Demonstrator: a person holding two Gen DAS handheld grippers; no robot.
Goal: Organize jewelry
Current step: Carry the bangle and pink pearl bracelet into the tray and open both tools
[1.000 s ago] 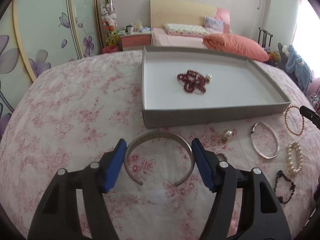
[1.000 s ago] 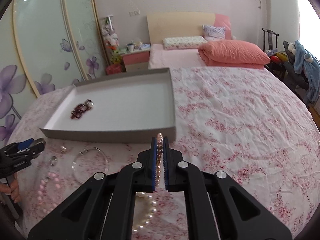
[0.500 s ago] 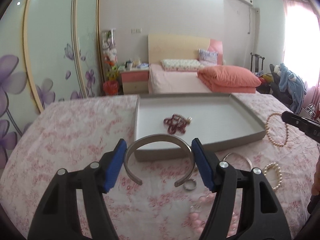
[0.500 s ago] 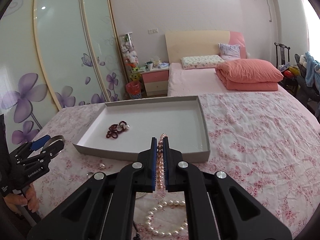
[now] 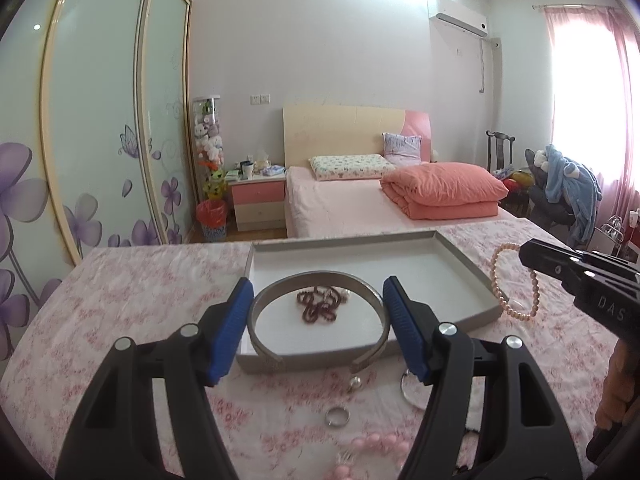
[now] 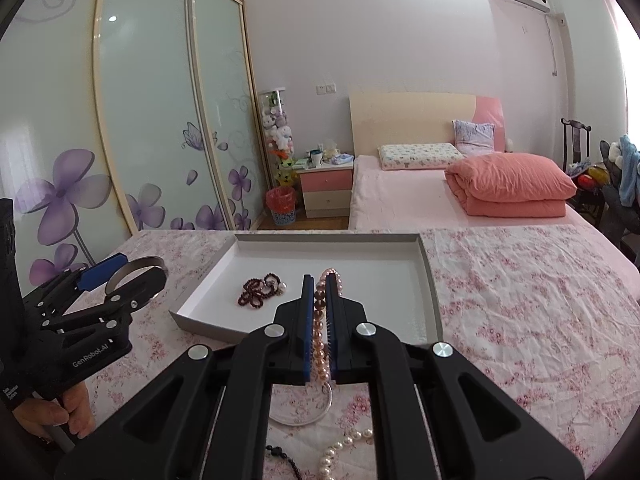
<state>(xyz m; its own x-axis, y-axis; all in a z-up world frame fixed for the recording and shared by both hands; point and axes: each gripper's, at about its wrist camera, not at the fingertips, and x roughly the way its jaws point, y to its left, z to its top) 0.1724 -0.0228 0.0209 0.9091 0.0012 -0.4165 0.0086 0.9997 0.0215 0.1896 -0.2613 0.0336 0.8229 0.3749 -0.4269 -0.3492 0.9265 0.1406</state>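
My left gripper (image 5: 318,300) is shut on a silver open bangle (image 5: 316,280) and holds it above the near edge of the grey tray (image 5: 476,280). The tray holds a dark red bead bracelet (image 5: 318,306). My right gripper (image 6: 320,292) is shut on a pink pearl bracelet (image 6: 320,320), raised near the tray's (image 6: 428,276) near edge. From the left wrist view the pearl bracelet (image 5: 500,280) hangs from the right gripper (image 5: 528,256). The left gripper with the bangle (image 6: 136,270) shows at the left of the right wrist view.
Loose on the floral cloth lie a ring (image 5: 338,416), a pearl earring (image 5: 356,382), pink beads (image 5: 372,444), a thin clear bangle (image 6: 304,408), a white pearl bracelet (image 6: 340,448) and a black bead string (image 6: 288,460). A bed (image 5: 360,204) stands behind.
Both grippers have risen with their loads and moved toward the tray. The bangle left the cloth and now hangs over the tray's near edge.
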